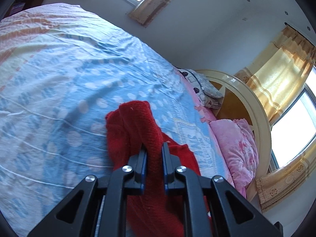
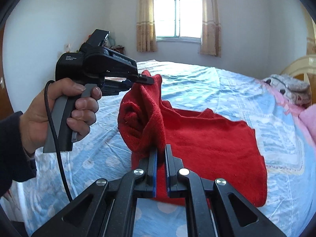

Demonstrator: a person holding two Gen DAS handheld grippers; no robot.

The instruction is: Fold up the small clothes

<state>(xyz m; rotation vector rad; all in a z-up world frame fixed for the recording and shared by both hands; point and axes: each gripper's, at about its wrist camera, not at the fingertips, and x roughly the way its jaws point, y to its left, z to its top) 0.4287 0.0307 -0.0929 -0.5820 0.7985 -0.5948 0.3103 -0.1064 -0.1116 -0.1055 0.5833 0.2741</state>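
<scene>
Blue dotted bedsheet (image 2: pixel 227 90) covers the bed. Left hand-held gripper (image 1: pixel 154 148) pinches a raised fold of the red sweater (image 2: pixel 207 138); right hand-held gripper (image 2: pixel 161 152) pinches another fold. Sweater's body spreads toward three o'clock; pink quilt (image 1: pixel 237 148) beyond.

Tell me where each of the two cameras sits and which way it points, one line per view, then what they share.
Left wrist: on the left gripper, looking along its fingers over the bed toward the headboard; only its fingers show.
Right wrist: on the right gripper, facing the window; shows the person's left hand holding the left gripper.
Shared: the red sweater, pinched by both.
</scene>
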